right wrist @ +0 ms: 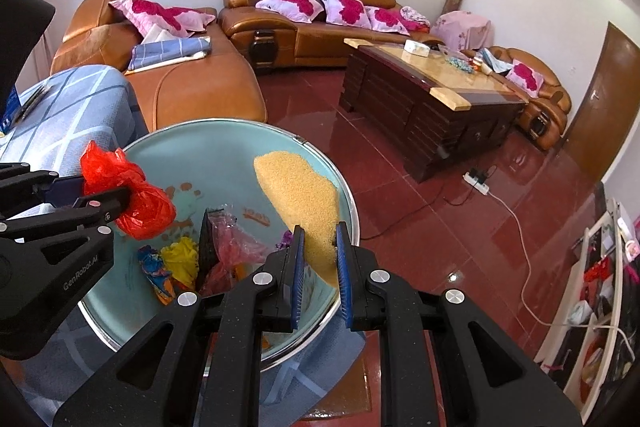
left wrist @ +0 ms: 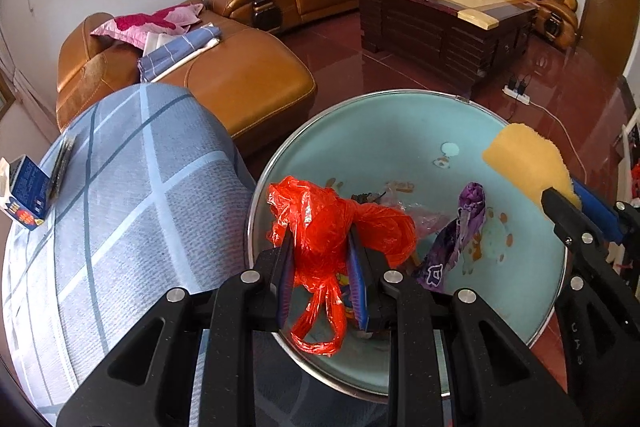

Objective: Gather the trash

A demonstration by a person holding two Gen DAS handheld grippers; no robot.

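A round teal glass table (left wrist: 380, 131) holds loose trash. In the left wrist view my left gripper (left wrist: 320, 239) is shut on a crumpled red plastic bag (left wrist: 320, 211) above the table's near side. A purple wrapper (left wrist: 460, 227) lies just right of it. At the right edge my right gripper (left wrist: 560, 193) holds a yellow cloth (left wrist: 524, 163). The right wrist view shows my right gripper (right wrist: 320, 231) shut on that yellow cloth (right wrist: 300, 195) over the table (right wrist: 224, 151). The left gripper (right wrist: 104, 187) with the red bag (right wrist: 136, 199) is at the left. Yellow and blue wrappers (right wrist: 176, 263) and pink plastic (right wrist: 236, 243) lie below.
A seat under a blue checked cover (left wrist: 120, 187) stands against the table's left side, with a blue box (left wrist: 24, 195) and pens on it. Orange leather sofas (left wrist: 248, 79) and a dark coffee table (left wrist: 440, 19) stand beyond. A power strip (left wrist: 516, 95) lies on the red floor.
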